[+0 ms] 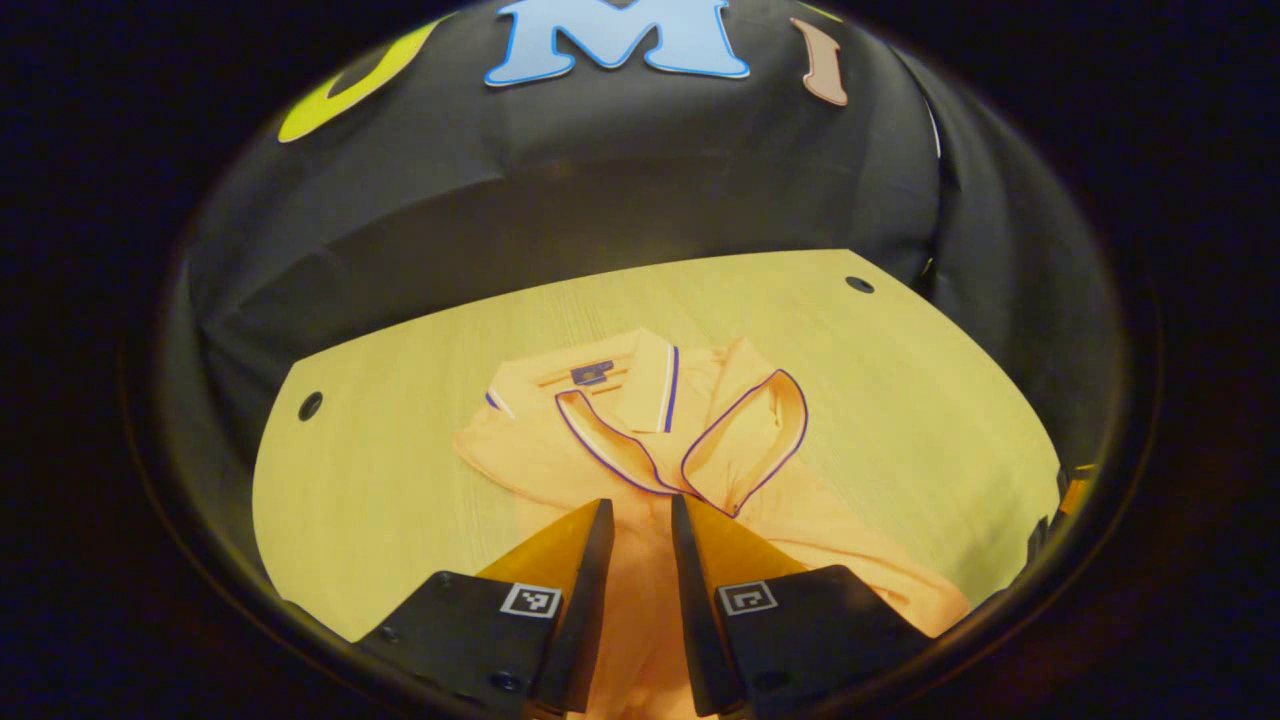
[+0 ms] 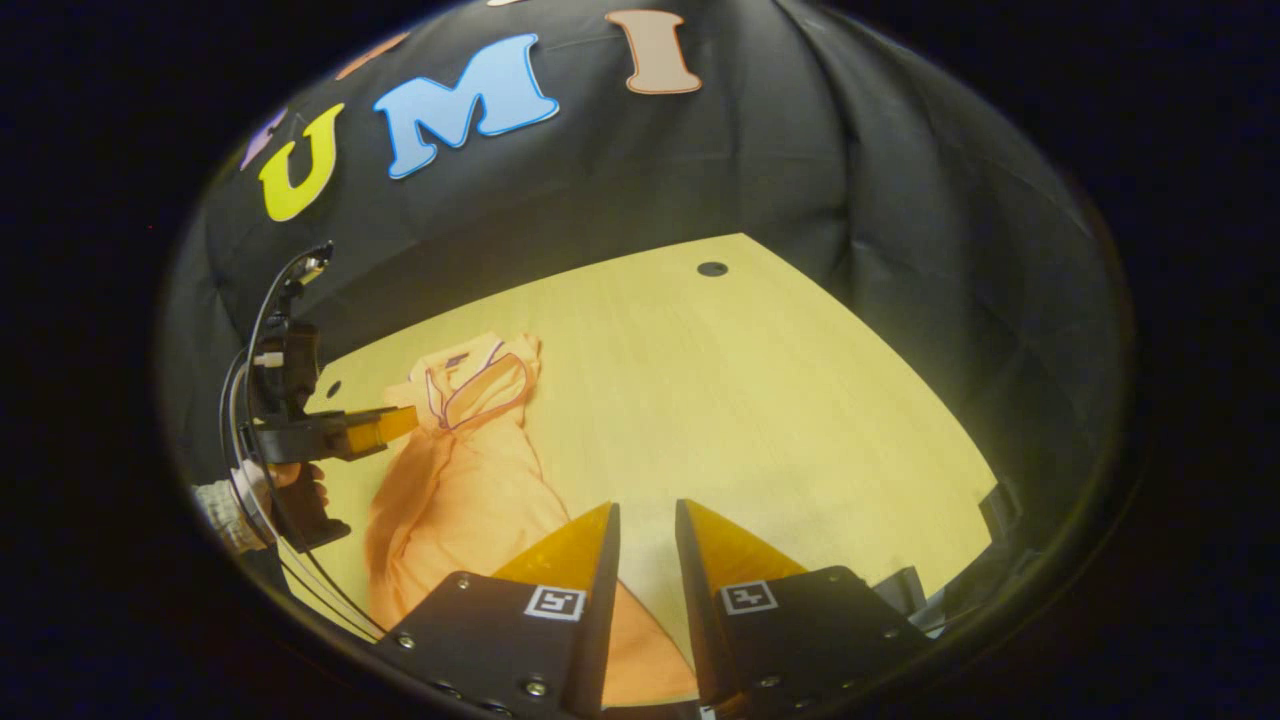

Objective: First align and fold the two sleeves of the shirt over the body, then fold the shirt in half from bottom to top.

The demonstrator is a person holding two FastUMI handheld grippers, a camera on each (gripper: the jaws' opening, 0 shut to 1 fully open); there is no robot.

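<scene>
At the bottom of the left gripper view the left gripper (image 1: 641,520) stands with its fingers nearly together, a narrow gap between them and nothing pinched in it, poised over the orange shirt (image 1: 640,450); the cloth runs from under the fingers up to frame centre, where both trimmed sleeves (image 1: 745,430) lie folded over the body, their cuffs meeting just below the collar (image 1: 640,385); the sleeve step looks done, I judge, though the right side of the body bulges out rumpled toward the lower right; beyond lies the pale wooden table (image 1: 900,360) with the booth's wall behind it. At the bottom of the right gripper view the right gripper (image 2: 646,525) is likewise almost closed and empty, hovering over the hem end of the shirt (image 2: 460,500); farther off, at mid left, the left gripper (image 2: 395,425) shows, held by a hand (image 2: 290,490). The step in hand appears to be the bottom-to-top fold; the next move calls for both grippers to open, drop to the hem corners, pinch them, and carry them evenly up toward the collar, smoothing the bulge on the way.
</scene>
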